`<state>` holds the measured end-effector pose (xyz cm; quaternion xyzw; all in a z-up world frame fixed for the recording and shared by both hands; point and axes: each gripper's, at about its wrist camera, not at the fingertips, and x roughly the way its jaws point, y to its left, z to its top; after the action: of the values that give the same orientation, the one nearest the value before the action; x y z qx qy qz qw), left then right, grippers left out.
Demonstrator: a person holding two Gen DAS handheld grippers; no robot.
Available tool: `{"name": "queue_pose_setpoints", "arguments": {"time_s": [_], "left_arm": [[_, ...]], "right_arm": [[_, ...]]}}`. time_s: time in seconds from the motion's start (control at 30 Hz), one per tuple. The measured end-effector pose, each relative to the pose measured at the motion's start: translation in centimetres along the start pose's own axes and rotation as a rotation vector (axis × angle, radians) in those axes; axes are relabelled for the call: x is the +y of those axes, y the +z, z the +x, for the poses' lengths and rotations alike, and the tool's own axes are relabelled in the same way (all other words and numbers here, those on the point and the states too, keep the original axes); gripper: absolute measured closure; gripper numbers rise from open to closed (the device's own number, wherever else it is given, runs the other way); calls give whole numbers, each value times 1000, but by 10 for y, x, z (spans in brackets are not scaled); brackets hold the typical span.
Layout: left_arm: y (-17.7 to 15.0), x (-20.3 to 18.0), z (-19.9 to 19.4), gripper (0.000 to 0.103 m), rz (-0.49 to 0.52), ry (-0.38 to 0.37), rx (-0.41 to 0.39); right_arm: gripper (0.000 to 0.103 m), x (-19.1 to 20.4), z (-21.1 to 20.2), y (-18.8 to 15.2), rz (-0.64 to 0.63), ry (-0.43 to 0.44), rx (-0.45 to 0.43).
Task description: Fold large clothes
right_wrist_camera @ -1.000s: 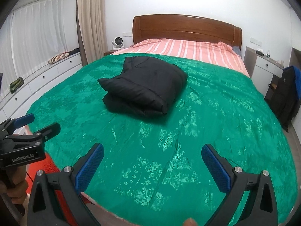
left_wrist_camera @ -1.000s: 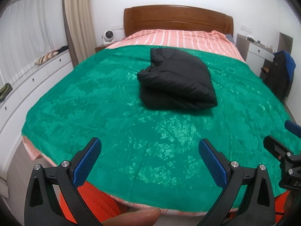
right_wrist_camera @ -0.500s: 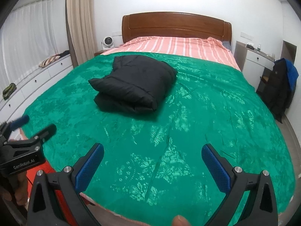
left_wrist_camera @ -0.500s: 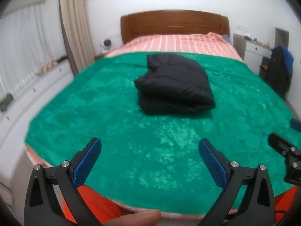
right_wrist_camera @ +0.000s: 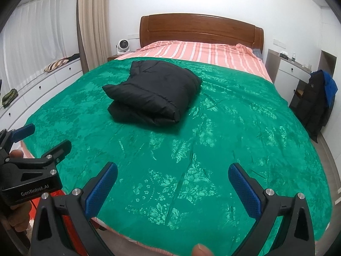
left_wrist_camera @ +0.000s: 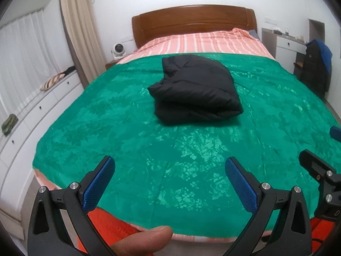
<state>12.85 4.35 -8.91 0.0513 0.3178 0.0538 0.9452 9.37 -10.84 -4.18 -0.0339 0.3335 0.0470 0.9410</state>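
1. Task item: black puffy padded jacket, already folded into a thick layered bundle. It sits on the green floral-patterned bedspread, around mid-bed, closer to the headboard end than the foot edge, roughly centred between the side edges.
2. Left gripper: blue-padded jaws spread wide, nothing between them, held over the foot edge of the bed. Well apart from the jacket.
3. Right gripper: same state, jaws wide apart and empty, also over the foot edge, toward the right corner. The left wrist view catches its black body at the right margin.
4. Right wrist view shows the left gripper's black housing at lower left, with a hand wrapped around it.
5. Step, my read: folding of this jacket looks finished; both grippers are clear of it. The bundle looks slightly skewed, upper layer overhanging the lower on the side nearest the foot edge, though fisheye distortion makes that hard to confirm.
6. Next move, if a tidy-up is wanted: reach both grippers forward to the bundle's near edge, pinch all layers together, square them up. Puffy fill will spring back, so press flat after.
7. Otherwise: fetch another garment. A dark coat hangs on a chair beyond the right side of the bed, a possible candidate.
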Motion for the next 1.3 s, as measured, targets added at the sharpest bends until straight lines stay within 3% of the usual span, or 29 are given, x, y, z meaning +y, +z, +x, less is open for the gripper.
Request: {"name": "queue_pose_setpoints", "arguments": {"time_s": [0.4, 1.3], "left_arm": [[3, 1, -5, 0, -24, -63, 16], [10, 2, -15, 0, -29, -43, -5]], "right_arm": [[1, 2, -1, 0, 1, 16, 3], [1, 7, -11, 14, -14, 40, -6]]}}
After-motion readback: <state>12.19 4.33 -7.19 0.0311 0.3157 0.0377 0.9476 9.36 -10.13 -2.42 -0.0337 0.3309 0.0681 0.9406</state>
